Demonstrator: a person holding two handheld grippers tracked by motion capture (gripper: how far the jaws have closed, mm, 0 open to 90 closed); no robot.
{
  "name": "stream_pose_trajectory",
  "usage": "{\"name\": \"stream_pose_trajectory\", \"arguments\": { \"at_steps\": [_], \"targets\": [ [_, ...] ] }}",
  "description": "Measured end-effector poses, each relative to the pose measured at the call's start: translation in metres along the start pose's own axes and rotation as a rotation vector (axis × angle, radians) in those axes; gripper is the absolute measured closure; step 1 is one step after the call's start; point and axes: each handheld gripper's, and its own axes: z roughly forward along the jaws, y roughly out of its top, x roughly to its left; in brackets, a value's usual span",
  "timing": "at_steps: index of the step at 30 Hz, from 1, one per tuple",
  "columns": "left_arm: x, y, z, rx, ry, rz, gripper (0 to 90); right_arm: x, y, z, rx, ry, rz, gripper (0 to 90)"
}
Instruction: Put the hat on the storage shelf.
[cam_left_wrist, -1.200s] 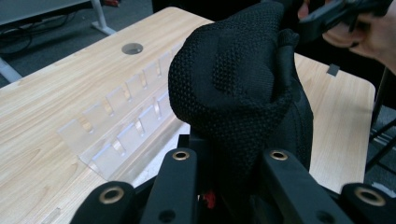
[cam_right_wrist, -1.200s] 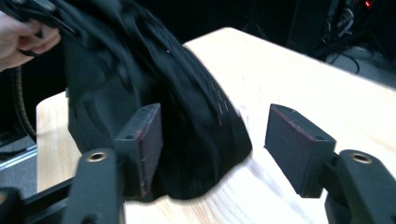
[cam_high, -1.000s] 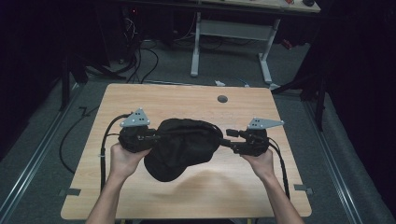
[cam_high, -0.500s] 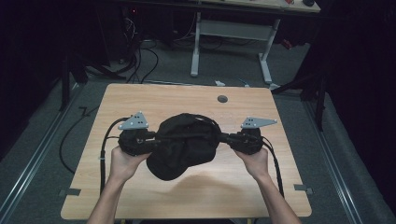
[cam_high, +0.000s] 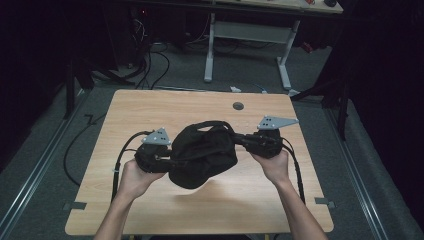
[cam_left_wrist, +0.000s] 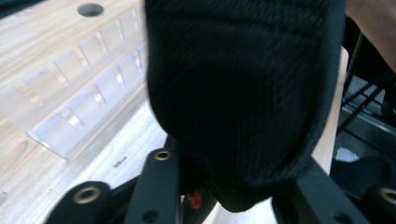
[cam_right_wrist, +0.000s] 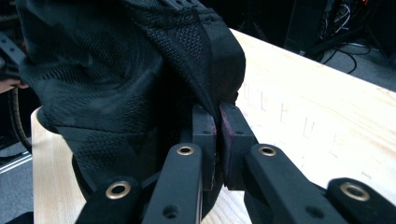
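High view shows a person holding a black cap (cam_high: 202, 155) up over the middle of the wooden desk (cam_high: 150, 110), stretched between the two grippers. The left gripper (cam_high: 167, 159) has the cap's left side; in the left gripper view its jaws stand either side of a bunched fold of the black fabric (cam_left_wrist: 243, 93), with a speck of red at the pinch point, so it reads as clamped on the cap. The right gripper (cam_high: 240, 141) has just been closing, and in the right gripper view its pads (cam_right_wrist: 232, 135) are pressed almost together on a thin edge of the mesh cloth (cam_right_wrist: 116, 79).

The step in hand looks like taking a two-sided hold on the cap and lifting it clear of the desk, probably to open or reshape it. The next move calls for keeping both pinches firm while drawing the hands apart evenly, since the right gripper's hold is on a narrow seam that could slip.

Both forearms come in from the near edge, wrists roughly level, the grippers pointing inward toward each other, the right hand (cam_high: 272, 165) a little farther than the left hand (cam_high: 135, 177).
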Motion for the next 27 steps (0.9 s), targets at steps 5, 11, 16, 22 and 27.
{"name": "stream_pose_trajectory", "arguments": {
  "at_steps": [5,11,16,22,27],
  "targets": [
    [-0.007,-0.006,0.000,0.008,-0.010,0.036,83.1,0.000,0.005,0.004,0.004,-0.004,-0.011,85.8],
    [-0.008,-0.006,-0.005,-0.058,-0.007,0.030,85.9,-0.005,0.004,0.007,0.001,0.016,0.017,83.2],
    [-0.005,-0.003,-0.008,-0.097,-0.007,0.005,86.3,-0.010,0.002,0.004,-0.009,0.053,0.055,65.8],
    [-0.002,0.003,-0.016,-0.161,-0.008,-0.016,86.1,-0.011,-0.004,-0.010,-0.016,0.012,0.054,48.6],
    [0.002,0.013,-0.027,-0.232,0.007,-0.042,85.9,-0.011,-0.024,-0.020,0.036,-0.081,0.039,44.8]
  ]
}}
